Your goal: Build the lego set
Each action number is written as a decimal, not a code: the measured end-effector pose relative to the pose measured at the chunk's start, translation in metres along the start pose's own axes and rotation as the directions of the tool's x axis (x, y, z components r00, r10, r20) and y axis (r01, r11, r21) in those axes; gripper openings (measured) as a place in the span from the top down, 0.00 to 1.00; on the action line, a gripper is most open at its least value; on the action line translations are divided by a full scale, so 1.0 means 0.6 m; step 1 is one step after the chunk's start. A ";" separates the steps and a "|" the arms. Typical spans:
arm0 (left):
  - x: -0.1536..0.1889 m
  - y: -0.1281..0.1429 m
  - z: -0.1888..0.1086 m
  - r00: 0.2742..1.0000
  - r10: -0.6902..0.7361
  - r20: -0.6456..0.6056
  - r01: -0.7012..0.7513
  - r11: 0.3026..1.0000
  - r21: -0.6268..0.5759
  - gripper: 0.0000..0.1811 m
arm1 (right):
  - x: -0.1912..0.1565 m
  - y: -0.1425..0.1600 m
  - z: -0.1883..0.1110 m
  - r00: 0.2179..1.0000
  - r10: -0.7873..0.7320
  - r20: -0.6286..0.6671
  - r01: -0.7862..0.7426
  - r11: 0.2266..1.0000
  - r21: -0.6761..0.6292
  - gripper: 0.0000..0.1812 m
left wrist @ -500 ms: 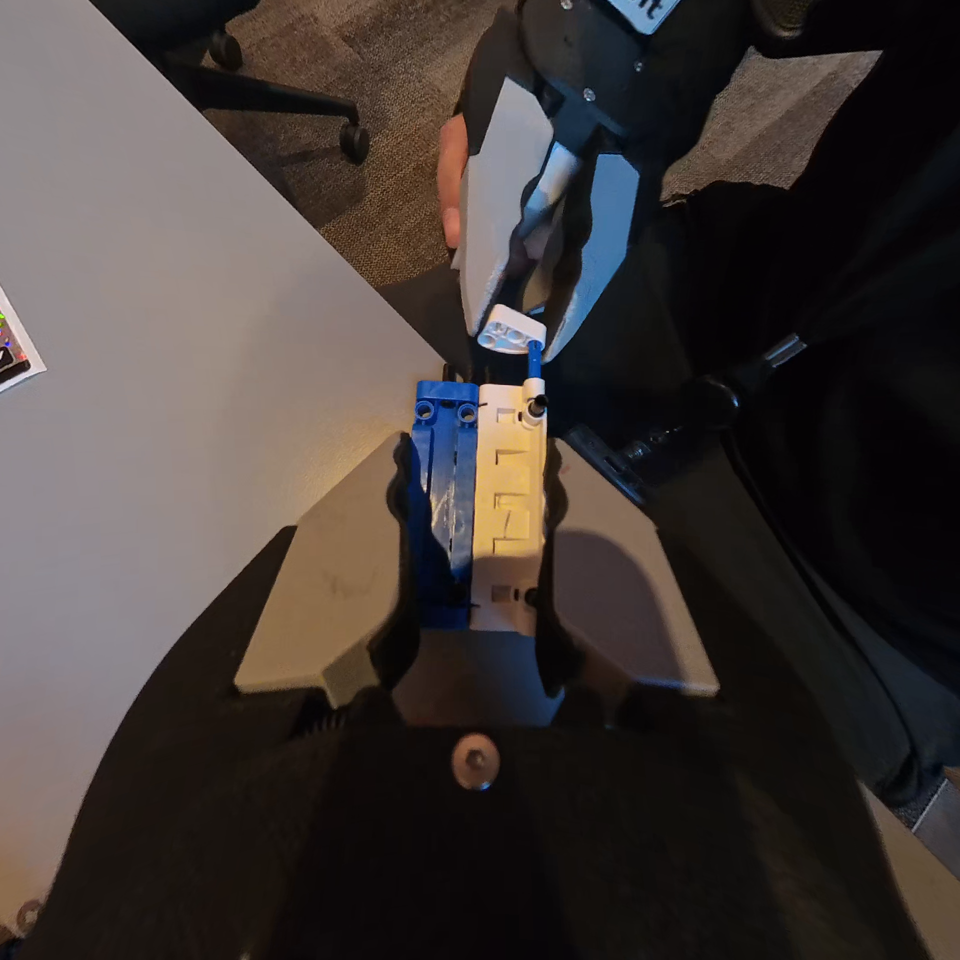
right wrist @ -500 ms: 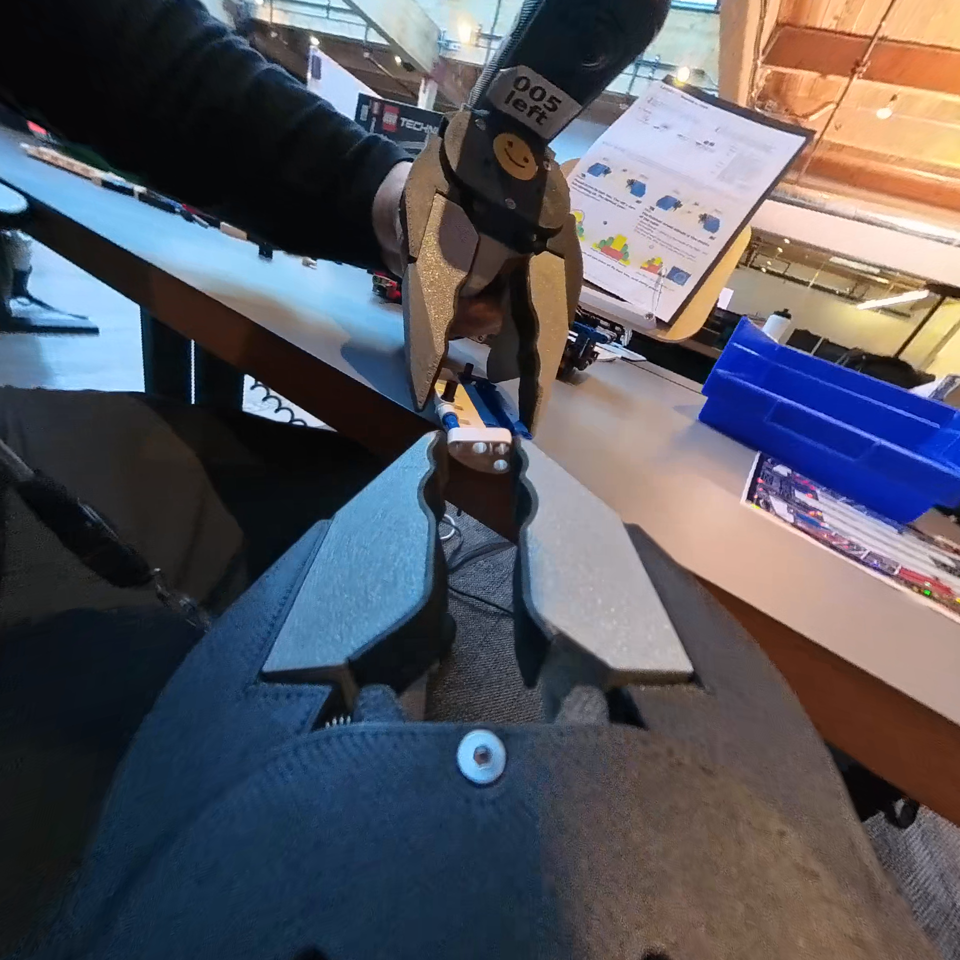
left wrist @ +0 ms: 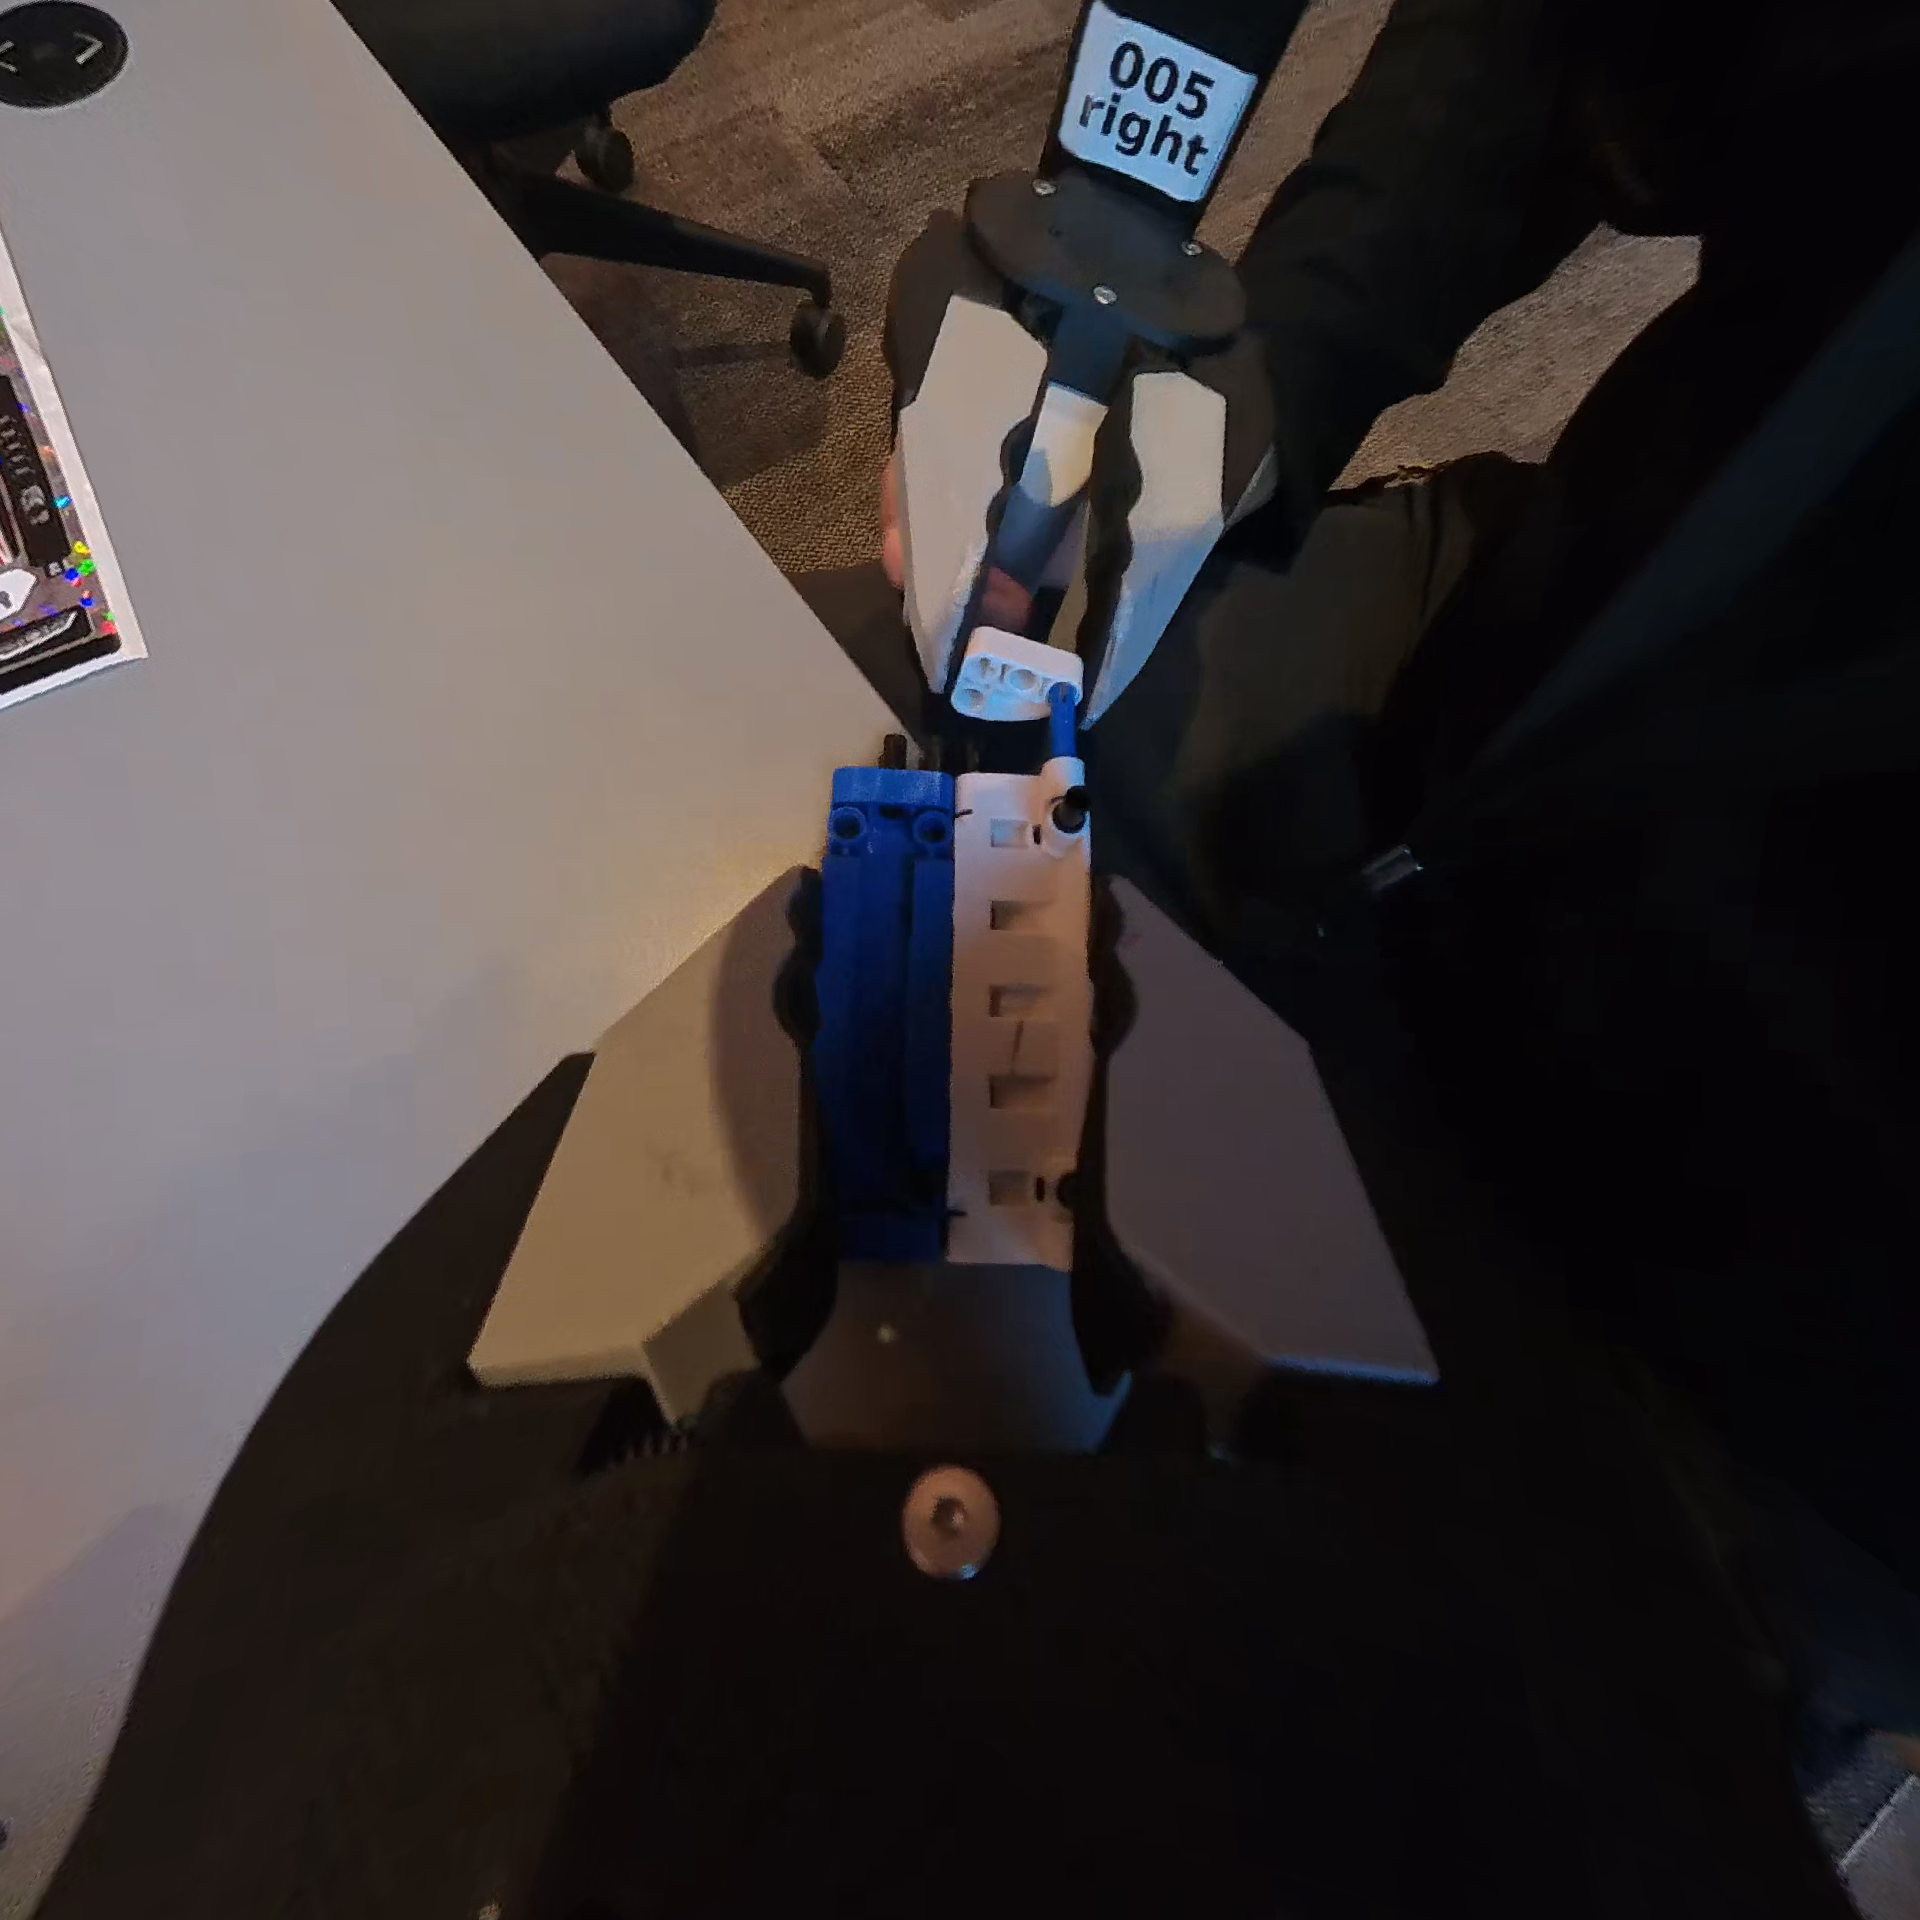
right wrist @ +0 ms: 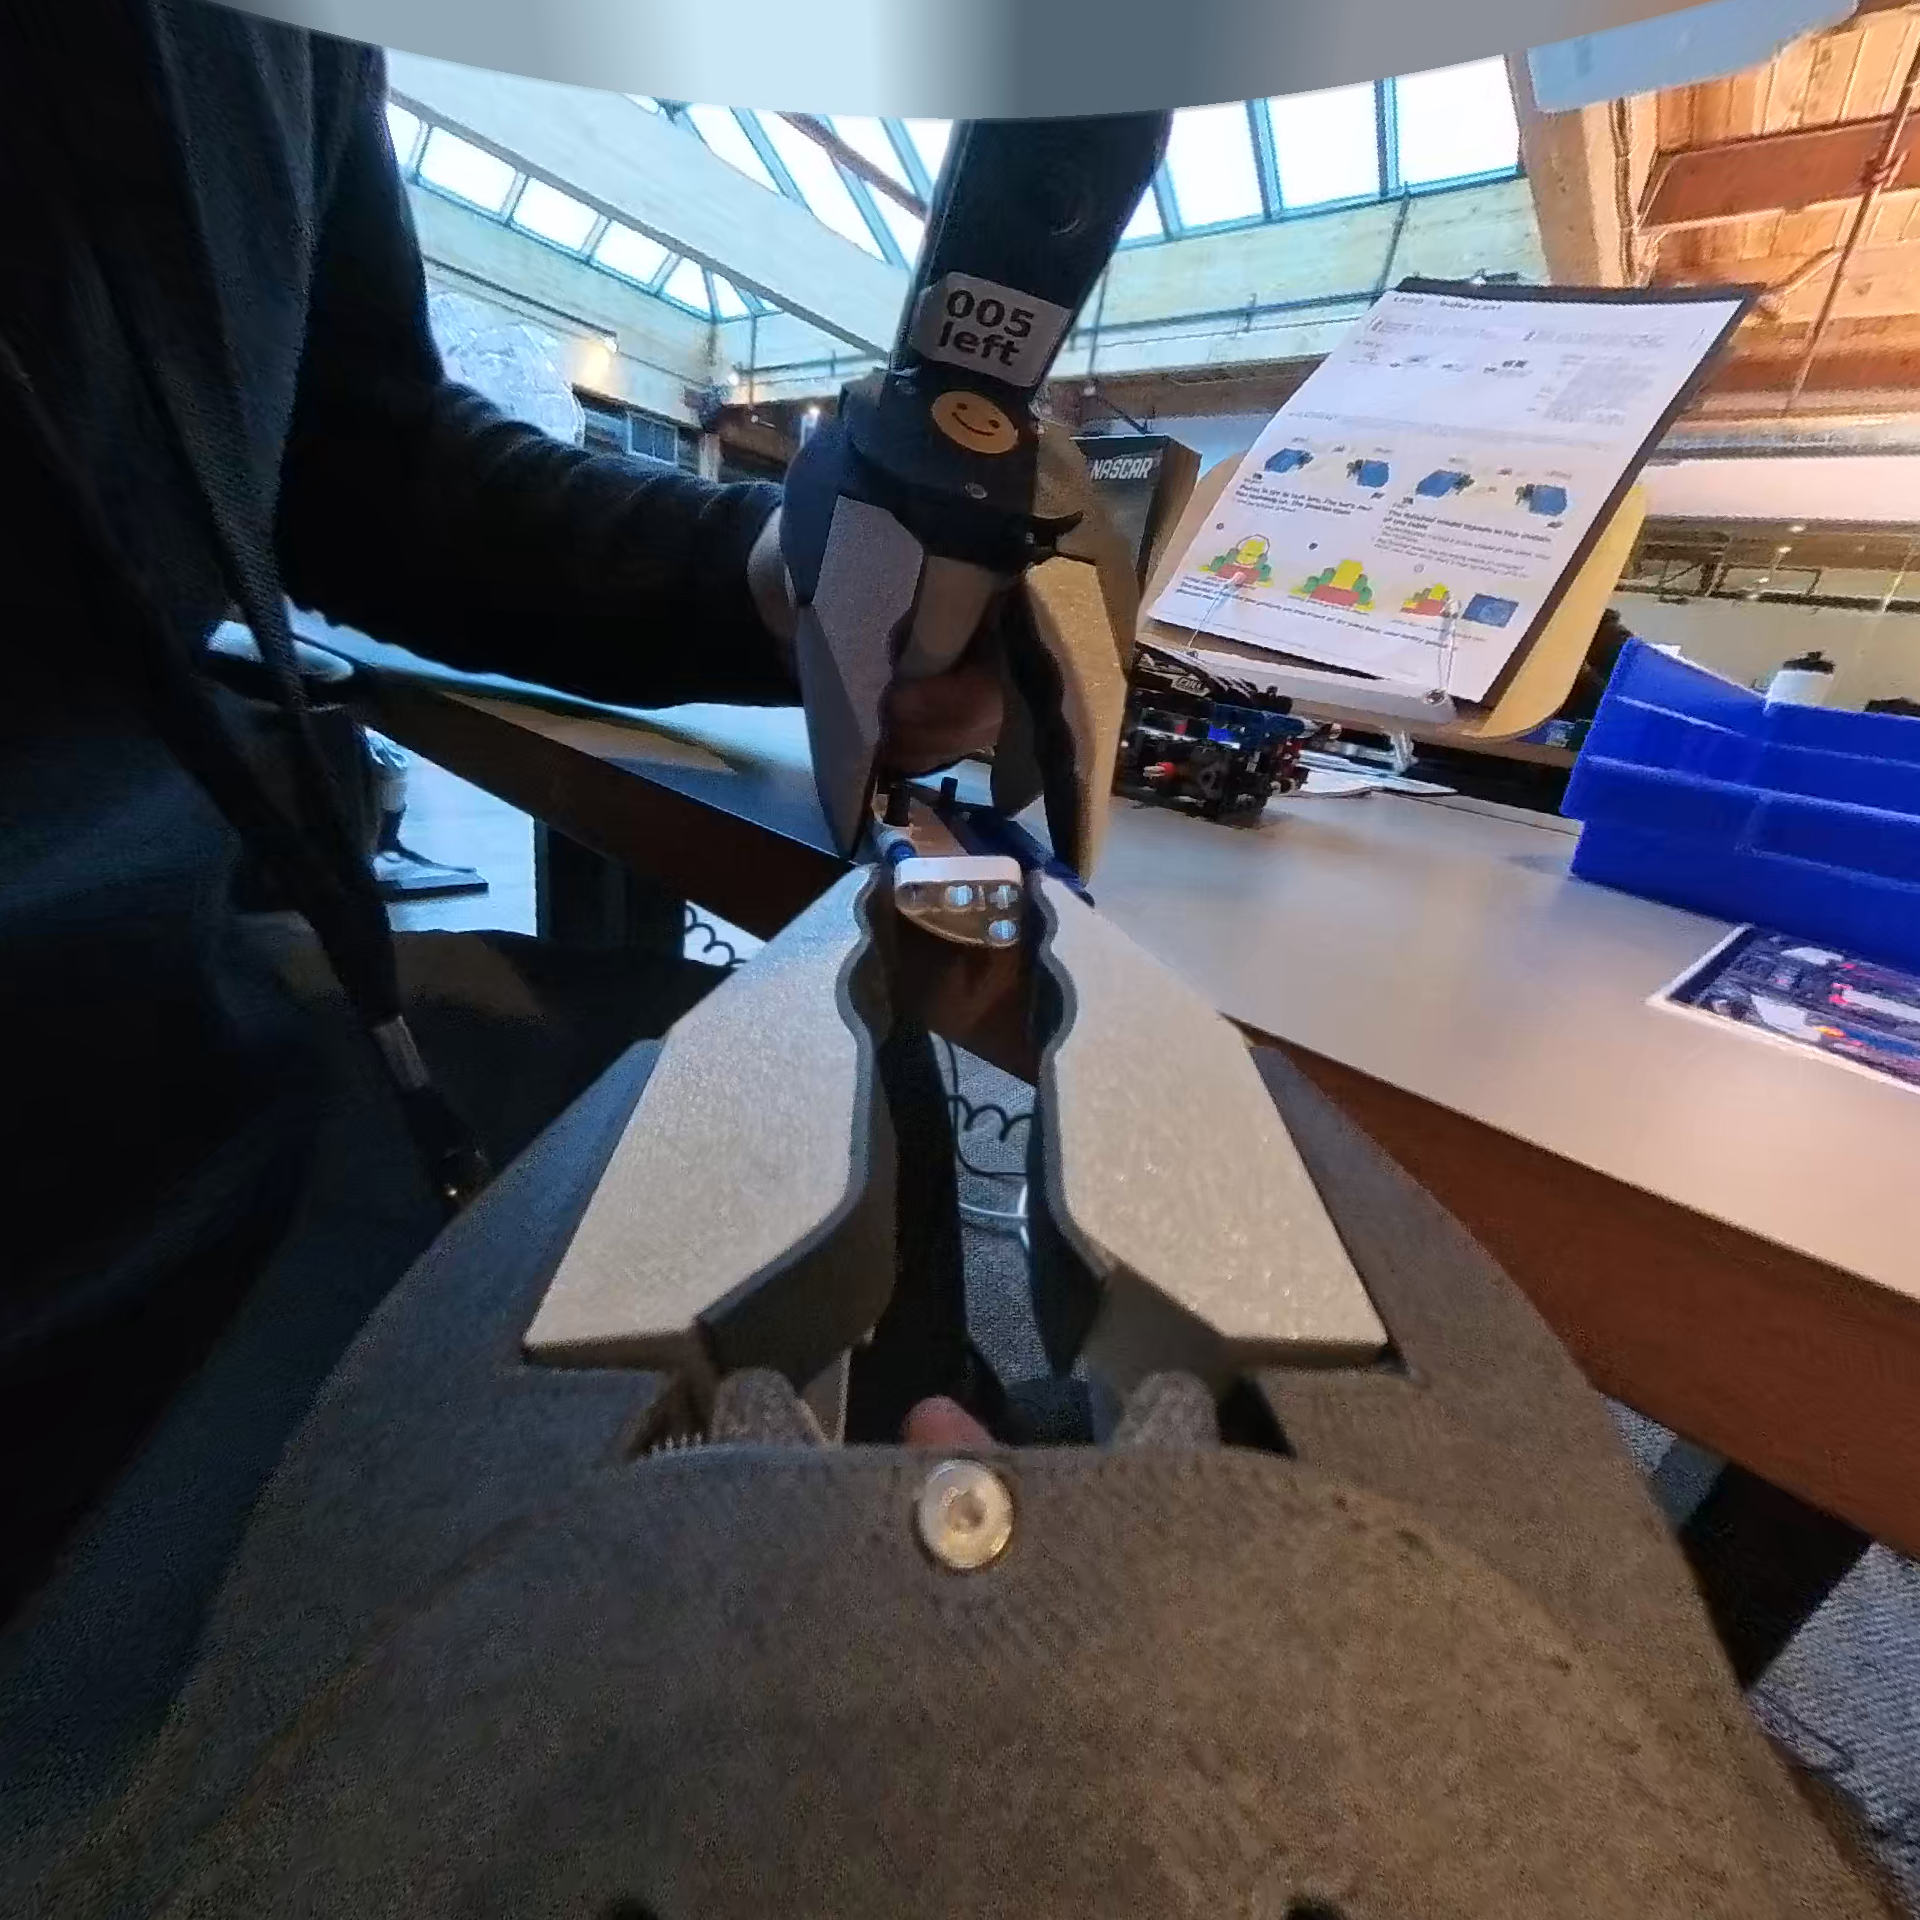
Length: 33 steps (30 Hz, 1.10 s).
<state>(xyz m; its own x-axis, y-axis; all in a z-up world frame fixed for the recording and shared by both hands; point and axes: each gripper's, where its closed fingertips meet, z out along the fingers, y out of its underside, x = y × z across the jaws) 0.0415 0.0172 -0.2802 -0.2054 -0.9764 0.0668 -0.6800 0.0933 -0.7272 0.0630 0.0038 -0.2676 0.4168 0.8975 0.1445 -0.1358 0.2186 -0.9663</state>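
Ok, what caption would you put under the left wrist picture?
Left gripper clamps a blue-and-white lego assembly while the right gripper brings a small white piece to its blue pin.

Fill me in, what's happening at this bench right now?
A person is building a Lego set with two handheld grippers, working just off the edge of the grey table. The left gripper is clamped on a blue-and-white assembly. The right gripper pinches a small white connector at its tips. A thin blue axle spans from the connector to the assembly's top corner. Whether it is fully seated cannot be told. Blue bins and an instruction sheet sit farther back.
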 end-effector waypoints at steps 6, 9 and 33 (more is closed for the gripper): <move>-0.001 0.002 -0.002 1.000 -0.015 -0.008 0.015 1.000 -0.003 0.72 | 0.001 0.001 0.002 1.000 0.000 0.029 0.002 0.998 -0.061 0.88; -0.001 0.003 -0.001 1.000 -0.010 -0.006 0.010 1.000 -0.028 0.73 | 0.002 0.002 0.002 0.996 -0.079 0.038 0.083 0.987 -0.140 0.88; -0.002 0.000 -0.002 0.991 0.100 0.094 -0.101 0.995 0.000 0.73 | -0.001 0.009 0.010 0.995 0.096 0.025 -0.081 0.933 -0.351 0.87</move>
<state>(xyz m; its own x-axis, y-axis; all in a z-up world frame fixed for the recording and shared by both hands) 0.0407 0.0185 -0.2796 -0.2054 -0.9761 -0.0710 -0.6556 0.1911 -0.7305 0.0568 0.0066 -0.2716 0.3791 0.9236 0.0567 0.1548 -0.0029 -0.9879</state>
